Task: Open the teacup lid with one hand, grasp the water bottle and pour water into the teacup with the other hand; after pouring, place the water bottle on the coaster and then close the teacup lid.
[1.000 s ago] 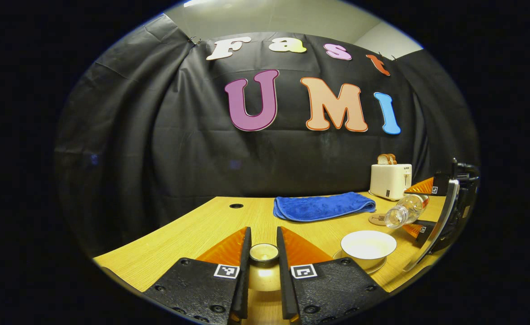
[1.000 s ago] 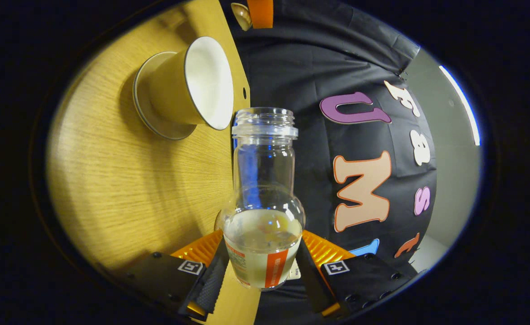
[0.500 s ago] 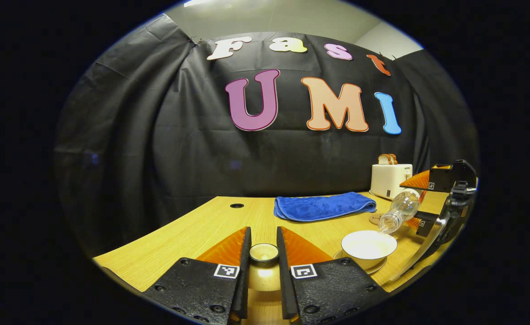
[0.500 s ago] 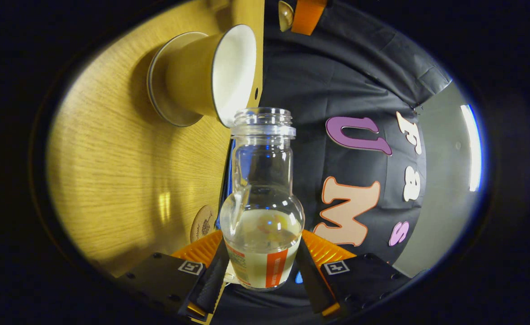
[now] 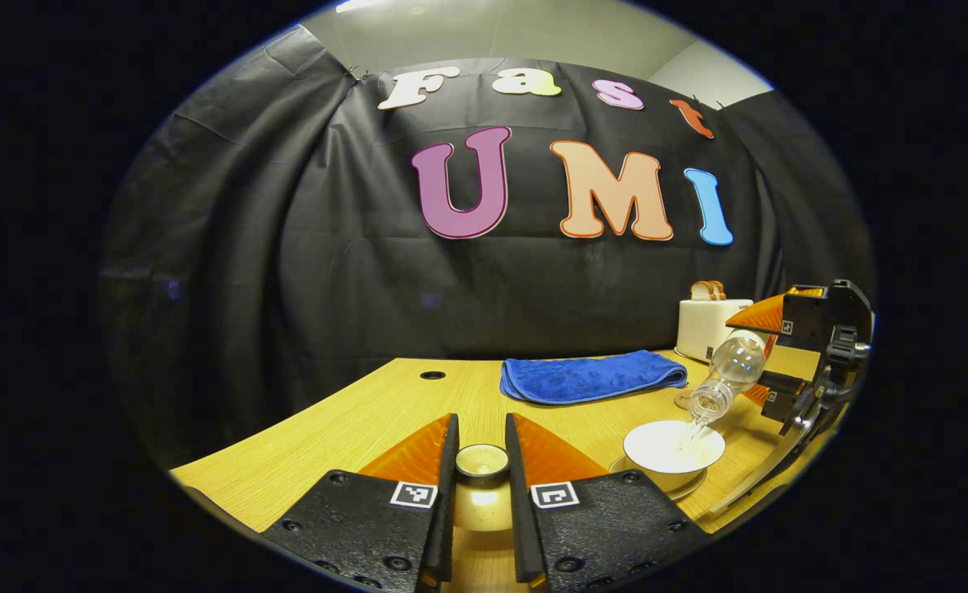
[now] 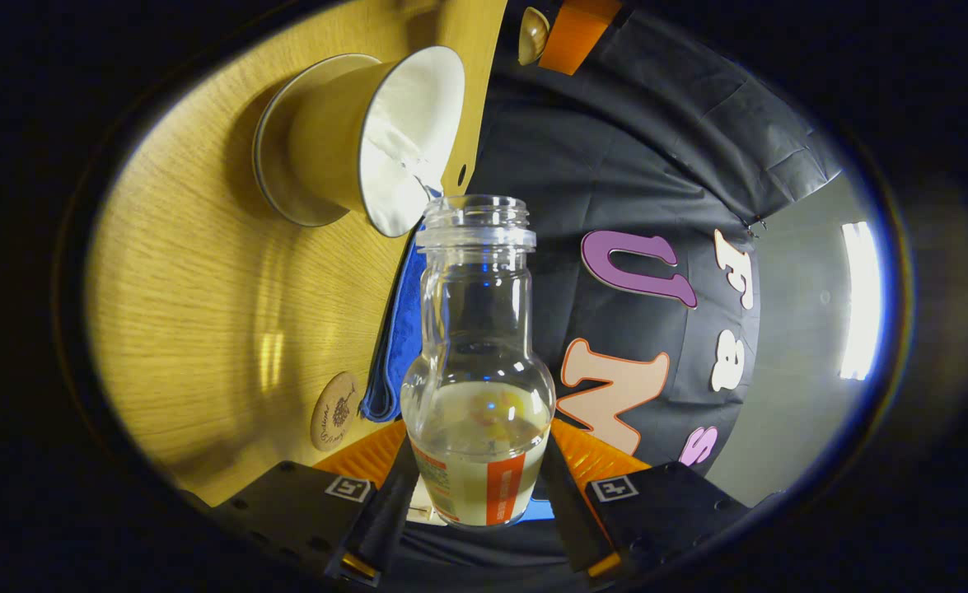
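Clear water bottle (image 6: 479, 371) tipped in clamped right tool (image 6: 475, 511), pouring into white teacup (image 5: 673, 447), left tool (image 5: 481, 486) pinching lid (image 5: 482, 461).

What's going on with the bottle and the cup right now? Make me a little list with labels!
water bottle: tipped, mouth over the cup, water running out
teacup: open, on its saucer, catching the water
teacup lid: off the cup, pinched by its knob
left gripper: holds the lid low over the table
right gripper: grips the bottle's base
coaster: bare, by the blue towel
toaster: at the back, bread inside
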Tool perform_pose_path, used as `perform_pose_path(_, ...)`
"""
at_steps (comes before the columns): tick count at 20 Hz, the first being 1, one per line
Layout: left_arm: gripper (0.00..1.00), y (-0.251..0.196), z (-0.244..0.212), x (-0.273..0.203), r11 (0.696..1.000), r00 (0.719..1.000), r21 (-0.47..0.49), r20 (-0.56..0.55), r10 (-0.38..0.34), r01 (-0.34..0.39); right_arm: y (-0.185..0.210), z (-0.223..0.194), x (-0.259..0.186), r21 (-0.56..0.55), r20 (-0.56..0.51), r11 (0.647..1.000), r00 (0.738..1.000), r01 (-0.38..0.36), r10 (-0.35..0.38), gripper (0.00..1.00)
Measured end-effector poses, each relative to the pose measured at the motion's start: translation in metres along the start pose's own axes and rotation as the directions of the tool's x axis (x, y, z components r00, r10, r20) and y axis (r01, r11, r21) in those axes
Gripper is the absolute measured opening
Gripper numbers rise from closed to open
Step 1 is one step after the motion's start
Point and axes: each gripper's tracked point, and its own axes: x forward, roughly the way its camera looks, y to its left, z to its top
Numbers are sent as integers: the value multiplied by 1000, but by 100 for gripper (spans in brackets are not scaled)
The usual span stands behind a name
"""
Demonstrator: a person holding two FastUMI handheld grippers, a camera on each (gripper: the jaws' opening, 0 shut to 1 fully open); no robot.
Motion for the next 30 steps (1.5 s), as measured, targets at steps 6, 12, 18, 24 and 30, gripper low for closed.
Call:
perform_pose_path(6, 27, 0, 0, 0, 1000, 1000, 0, 0, 0, 0, -25, -7, 6, -65, 11, 994, 997, 82, -82, 79)
perform_pose_path(12, 27, 0, 0, 1, 1000, 1000, -1, 0, -1, 1, -44, -3, 5, -113, 47, 981, 987, 156, -151, 81)
perform_pose_path(18, 27, 1, 0, 0, 1000, 1000, 0, 0, -1, 1, -52, 6, 8, -139, 80, 972, 980, 190, -180, 79)
perform_pose_path(24, 27, -1, 0, 1, 1000, 1000, 0, 0, -1, 1, -39, 10, 13, -192, 101, 964, 980, 186, -169, 81)
perform_pose_path(30, 27, 1, 0, 0, 1000, 1000, 0, 0, -1, 1, 3, 9, 10, -24, 79, 998, 995, 57, -55, 83)
